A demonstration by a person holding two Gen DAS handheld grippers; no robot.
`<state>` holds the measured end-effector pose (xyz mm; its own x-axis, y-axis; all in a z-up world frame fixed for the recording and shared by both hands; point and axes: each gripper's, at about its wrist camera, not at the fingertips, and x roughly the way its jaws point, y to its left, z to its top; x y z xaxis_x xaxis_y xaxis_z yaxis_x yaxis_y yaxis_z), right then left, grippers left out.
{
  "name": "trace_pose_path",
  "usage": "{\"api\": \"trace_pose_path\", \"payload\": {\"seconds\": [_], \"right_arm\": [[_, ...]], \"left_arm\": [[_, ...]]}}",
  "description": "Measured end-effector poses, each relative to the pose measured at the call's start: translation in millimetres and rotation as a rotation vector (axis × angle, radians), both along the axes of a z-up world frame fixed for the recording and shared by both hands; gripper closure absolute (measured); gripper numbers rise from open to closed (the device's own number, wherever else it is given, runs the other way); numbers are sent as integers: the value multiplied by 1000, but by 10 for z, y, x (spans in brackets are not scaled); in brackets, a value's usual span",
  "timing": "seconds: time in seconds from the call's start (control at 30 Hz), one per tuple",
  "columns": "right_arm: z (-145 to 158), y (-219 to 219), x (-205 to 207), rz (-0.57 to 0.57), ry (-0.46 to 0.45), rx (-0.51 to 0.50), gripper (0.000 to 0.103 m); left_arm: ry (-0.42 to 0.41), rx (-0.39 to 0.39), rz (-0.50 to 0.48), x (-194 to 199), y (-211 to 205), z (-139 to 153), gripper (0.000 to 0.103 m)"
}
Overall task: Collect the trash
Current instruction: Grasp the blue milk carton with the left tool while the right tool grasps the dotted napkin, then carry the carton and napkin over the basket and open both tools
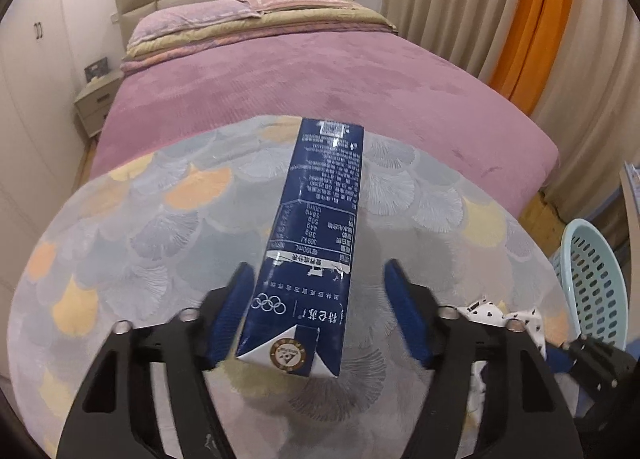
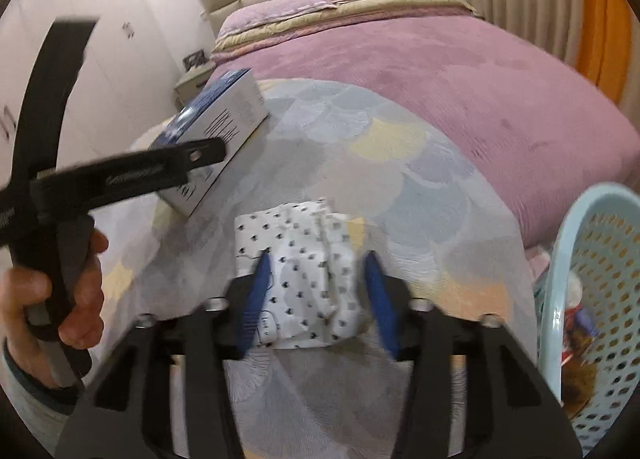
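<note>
Both grippers spread wide over trash on the round table (image 1: pixel 132 219).
Left gripper (image 1: pixel 320 311) straddles the blue carton (image 1: pixel 316 219), touching one side only: closing could skid it. Right gripper (image 2: pixel 316 291) brackets the crumpled wrapper (image 2: pixel 300 259), unclamped; basket (image 2: pixel 560 299) rim crowds that side.

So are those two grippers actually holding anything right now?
No. The left gripper stands open around the blue carton's near end; the right gripper stands open around the spotted packet.

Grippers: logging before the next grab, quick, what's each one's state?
Left gripper: open, straddling the blue carton, not clamped.
Right gripper: open around the spotted paper wad.
</note>
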<state>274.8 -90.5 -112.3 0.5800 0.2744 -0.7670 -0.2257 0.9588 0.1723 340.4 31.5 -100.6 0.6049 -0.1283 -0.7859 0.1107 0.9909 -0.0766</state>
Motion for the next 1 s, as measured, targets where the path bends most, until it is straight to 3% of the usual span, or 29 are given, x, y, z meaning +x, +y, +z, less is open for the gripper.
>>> {"api": "trace_pose_path", "payload": {"seconds": [0.03,0.07,0.2,0.3,0.47,0.77,1.0], "right_arm": [[1,47,-15,11,-9,-23,76],[-1,69,-24,21,-11,-29,85],[29,84,-85,40,-45,-22,96],[56,37,-128,39,-46,7,98],[233,-281,-206,9,-4,139,98],[776,-1164,-638,-200,-136,106,98],[837,-1862,-936,-357,-140,95,98]], "left_arm": [[1,-6,3,9,6,-17,53],[1,-10,3,9,15,-24,67],[-28,-20,0,-57,2,23,68],[-71,-30,-25,-179,-54,143,69],[-110,-81,-89,-387,-225,371,69],[-144,-188,-234,-692,-883,664,69],[-149,-195,-362,-833,-1632,724,69]]}}
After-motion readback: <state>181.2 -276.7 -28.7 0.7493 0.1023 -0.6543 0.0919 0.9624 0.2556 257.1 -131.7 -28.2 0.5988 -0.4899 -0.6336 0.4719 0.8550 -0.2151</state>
